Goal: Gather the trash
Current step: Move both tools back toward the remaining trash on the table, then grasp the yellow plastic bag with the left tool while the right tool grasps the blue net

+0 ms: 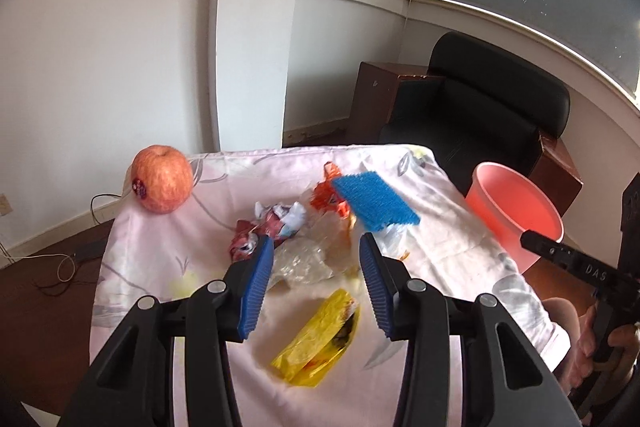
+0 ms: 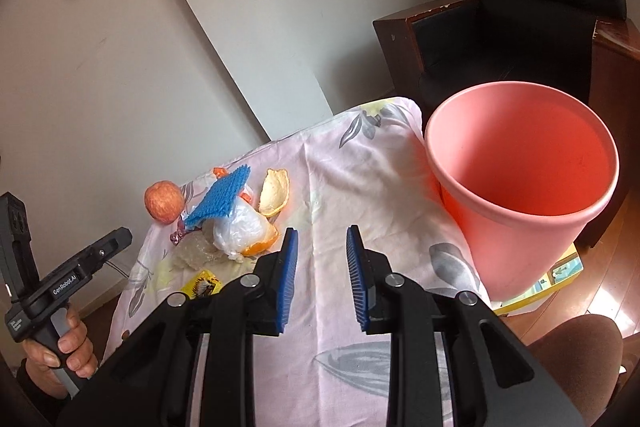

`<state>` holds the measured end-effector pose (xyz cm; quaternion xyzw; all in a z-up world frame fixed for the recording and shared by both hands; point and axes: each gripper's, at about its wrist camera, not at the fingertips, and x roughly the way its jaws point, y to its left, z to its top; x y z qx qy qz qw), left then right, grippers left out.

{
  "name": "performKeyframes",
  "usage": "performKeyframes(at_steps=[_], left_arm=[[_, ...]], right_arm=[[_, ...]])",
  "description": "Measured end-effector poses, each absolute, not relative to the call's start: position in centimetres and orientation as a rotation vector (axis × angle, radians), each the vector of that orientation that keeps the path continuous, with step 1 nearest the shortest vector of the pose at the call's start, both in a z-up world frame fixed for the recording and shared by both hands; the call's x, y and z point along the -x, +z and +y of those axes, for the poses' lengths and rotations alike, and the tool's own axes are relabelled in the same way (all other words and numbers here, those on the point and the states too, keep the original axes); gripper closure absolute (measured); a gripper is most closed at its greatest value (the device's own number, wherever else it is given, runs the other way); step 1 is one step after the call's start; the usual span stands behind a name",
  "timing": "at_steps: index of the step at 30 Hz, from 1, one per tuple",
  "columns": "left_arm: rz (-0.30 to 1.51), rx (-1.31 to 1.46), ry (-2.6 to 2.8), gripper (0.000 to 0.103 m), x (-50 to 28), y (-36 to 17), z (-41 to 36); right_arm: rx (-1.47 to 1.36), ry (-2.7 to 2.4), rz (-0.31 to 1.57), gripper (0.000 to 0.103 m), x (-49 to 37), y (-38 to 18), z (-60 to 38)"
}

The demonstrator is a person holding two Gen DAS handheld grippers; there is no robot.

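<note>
While a pink flowered cloth [image 2: 332,163] covers the table, the pink bin [image 2: 520,195] stands at its right edge, empty. Trash [image 1: 304,231] lies piled mid-cloth under a blue sponge [image 1: 376,203], beside an apple [image 1: 162,179]. The left gripper [image 1: 316,255] hangs above it, jaws apart; the right gripper [image 2: 322,247] is likewise apart, gripping nothing.

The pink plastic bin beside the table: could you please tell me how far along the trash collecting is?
Nothing looks done: the visible inside of the pink plastic bin is empty. Both the left gripper and right gripper are open, holding nothing. Left: the yellow foil wrapper, crumpled wrappers, orange peel, clear plastic bag.
</note>
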<state>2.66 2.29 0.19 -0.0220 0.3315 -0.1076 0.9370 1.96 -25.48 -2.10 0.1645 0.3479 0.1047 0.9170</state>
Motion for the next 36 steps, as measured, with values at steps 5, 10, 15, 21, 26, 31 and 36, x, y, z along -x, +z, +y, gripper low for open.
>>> performKeyframes(at_steps=[5, 10, 15, 21, 26, 31, 36], left_arm=[[0.776, 0.032, -0.239, 0.059, -2.3, -2.9, 3.1], [0.839, 0.006, -0.274, 0.059, -2.8, -5.5, 2.3], [0.883, -0.022, -0.306, 0.059, -3.4, -7.2, 2.1], [0.919, 0.014, -0.362, 0.071, -3.6, -8.3, 2.8], [0.907, 0.027, -0.397, 0.088, -3.0, -8.0, 3.2], [0.878, 0.045, -0.428, 0.089, -2.0, -6.8, 3.8], [0.858, 0.059, -0.446, 0.089, -1.3, -6.0, 4.1]], right_arm=[[-0.345, 0.248, 0.751, 0.077, -2.5, -2.9, -24.6], [-0.332, 0.290, 0.775, 0.077, -3.0, -3.3, -23.3], [-0.303, 0.327, 0.775, 0.077, -3.1, -3.2, -21.9], [-0.292, 0.376, 0.780, 0.077, -4.1, -2.7, -20.3], [-0.310, 0.413, 0.773, 0.077, -5.8, -1.9, -19.2], [-0.314, 0.448, 0.776, 0.077, -8.0, -1.4, -17.8], [-0.325, 0.450, 0.823, 0.077, -10.5, -2.4, -16.5]])
